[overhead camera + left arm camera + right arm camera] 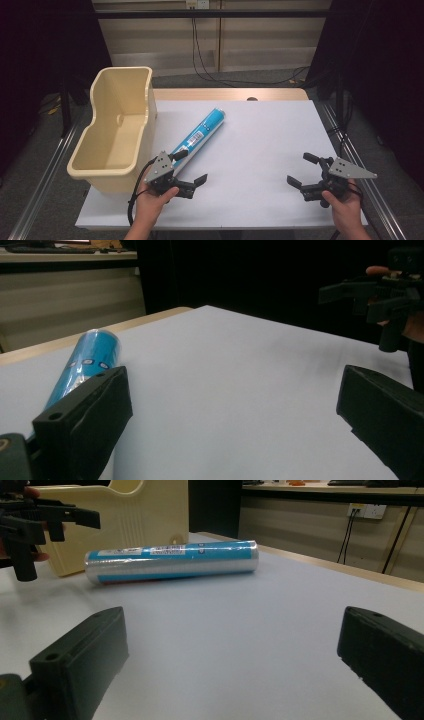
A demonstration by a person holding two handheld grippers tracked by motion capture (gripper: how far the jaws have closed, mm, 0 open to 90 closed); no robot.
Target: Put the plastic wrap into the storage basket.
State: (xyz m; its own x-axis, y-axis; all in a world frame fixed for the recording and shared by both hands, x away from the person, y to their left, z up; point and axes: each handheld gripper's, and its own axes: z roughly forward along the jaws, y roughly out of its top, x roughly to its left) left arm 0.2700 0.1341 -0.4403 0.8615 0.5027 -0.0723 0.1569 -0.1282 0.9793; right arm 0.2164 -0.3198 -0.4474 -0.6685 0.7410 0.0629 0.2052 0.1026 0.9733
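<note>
A blue tube [200,134] in shiny wrap with a white label lies diagonally on the white tabletop [260,145], close beside a cream plastic bin [115,125]. My left gripper [191,166] stands open at the tube's near end, holding nothing. In the left gripper view the tube [87,360] lies just beyond the left jaw, outside the gap. My right gripper [301,169] is open at the table's near right, well away from the tube. In the right gripper view the tube [172,560] lies sideways far ahead, with the bin [130,515] behind it.
The bin is empty and overhangs the table's left edge. A wooden strip [225,94] runs along the far edge, with cables on the floor behind. Black curtains stand on both sides. Metal rails [45,175] flank the table.
</note>
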